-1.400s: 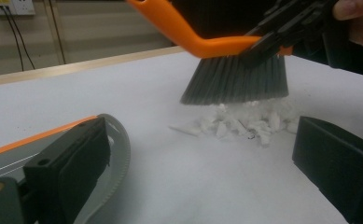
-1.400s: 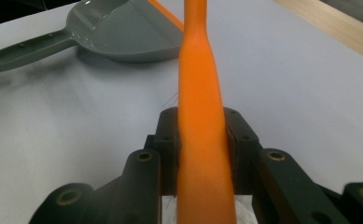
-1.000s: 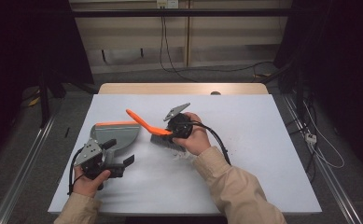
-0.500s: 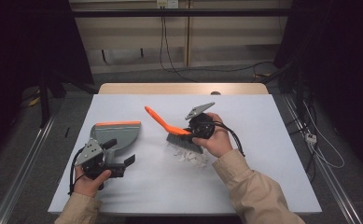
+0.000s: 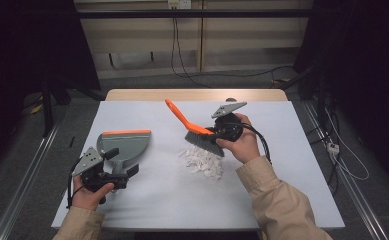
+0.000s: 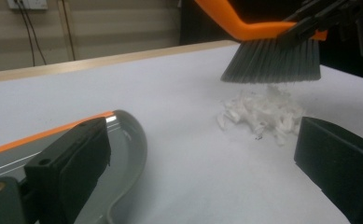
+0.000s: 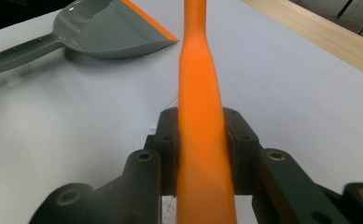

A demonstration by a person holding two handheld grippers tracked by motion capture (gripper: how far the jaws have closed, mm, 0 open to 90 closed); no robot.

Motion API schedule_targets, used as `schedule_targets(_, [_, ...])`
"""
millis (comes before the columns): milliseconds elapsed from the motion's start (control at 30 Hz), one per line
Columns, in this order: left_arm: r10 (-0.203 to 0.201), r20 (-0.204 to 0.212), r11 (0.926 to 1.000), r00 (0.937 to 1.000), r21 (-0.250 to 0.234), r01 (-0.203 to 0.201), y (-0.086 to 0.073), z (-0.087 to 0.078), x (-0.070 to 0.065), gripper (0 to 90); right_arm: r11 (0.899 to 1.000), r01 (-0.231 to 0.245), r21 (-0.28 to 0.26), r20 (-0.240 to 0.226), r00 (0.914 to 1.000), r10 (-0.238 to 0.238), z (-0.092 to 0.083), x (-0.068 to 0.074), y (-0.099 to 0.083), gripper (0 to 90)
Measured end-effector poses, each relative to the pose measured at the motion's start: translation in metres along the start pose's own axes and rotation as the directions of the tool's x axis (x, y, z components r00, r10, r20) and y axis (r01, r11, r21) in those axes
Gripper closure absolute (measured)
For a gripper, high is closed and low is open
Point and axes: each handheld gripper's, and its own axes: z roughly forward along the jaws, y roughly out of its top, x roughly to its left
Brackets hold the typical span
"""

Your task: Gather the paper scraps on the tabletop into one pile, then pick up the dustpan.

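So the sweeping looks barely started. The pile of white paper scraps (image 5: 202, 162) is sat in the middle of the bench (image 5: 292, 190), well apart from the grey dustpan (image 5: 124, 145), and nothing can be seen inside the pan yet. The brush (image 5: 202, 135) is held just above the far edge of the pile, bristles hanging clear of the scraps in the left gripper view. Pushing the scraps across to the pan is all left to do, by the look of it.

The right gripper (image 5: 216, 132) is clamped tight on the orange brush handle. The left gripper (image 5: 127, 170) is spread wide, nothing pinched; one jaw sits over the dustpan's handle end, though contact can't be made out.
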Motion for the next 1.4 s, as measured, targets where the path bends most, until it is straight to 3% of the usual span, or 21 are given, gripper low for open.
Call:
schedule_targets(167, [0.007,-0.035,0.9988,0.9994,0.048,-0.005,-0.005,-0.003,0.003,3.5,0.999,-0.035,-0.038,0.021,0.9991,0.036,-0.009,-0.01,-0.007,71.4])
schedule_targets(300, [-0.002,-0.06,0.9982,0.9982,0.059,0.006,-0.01,-0.005,0.006,5.0,0.998,-0.051,-0.034,0.065,0.9965,0.053,-0.016,-0.019,-0.021,71.5])
schedule_targets(500, [-0.007,-0.096,0.9962,0.9953,0.086,0.015,-0.014,-0.006,0.009,6.5,0.995,-0.094,-0.033,0.092,0.991,0.097,-0.023,-0.03,-0.045,71.4])
schedule_targets(600, [-0.006,-0.103,0.9946,0.9947,0.103,0.016,-0.015,-0.005,0.01,6.7,0.988,-0.136,-0.073,0.082,0.9866,0.141,-0.027,-0.035,-0.054,71.4])
schedule_targets(700, [-0.009,-0.107,0.9937,0.9942,0.11,0.021,-0.016,-0.002,0.011,7.3,0.986,-0.14,-0.09,0.107,0.983,0.15,-0.031,-0.036,-0.06,71.4])
schedule_targets(767, [-0.004,-0.106,0.9931,0.9944,0.116,0.016,-0.017,-0.002,0.012,7.9,0.975,-0.182,-0.127,0.078,0.9782,0.192,-0.032,-0.038,-0.063,71.4])
schedule_targets(900, [-0.007,-0.123,0.9927,0.9924,0.118,0.022,-0.019,-0.004,0.014,7.9,0.979,-0.168,-0.113,0.117,0.9765,0.181,-0.035,-0.038,-0.064,71.4])
schedule_targets(1033, [0.001,-0.147,0.9915,0.9892,0.129,0.019,-0.022,-0.007,0.015,9.1,0.972,-0.19,-0.14,0.091,0.9748,0.204,-0.036,-0.04,-0.066,71.4])
schedule_targets(1167, [-0.006,-0.174,0.9885,0.9847,0.148,0.032,-0.026,-0.007,0.018,10.0,0.978,-0.166,-0.123,0.128,0.9749,0.182,-0.032,-0.039,-0.068,71.4])
schedule_targets(1400, [0.013,-0.207,0.9763,0.9783,0.214,0.032,-0.034,-0.003,0.02,14.7,0.977,-0.175,-0.118,0.144,0.9709,0.191,-0.026,-0.042,-0.072,71.4])
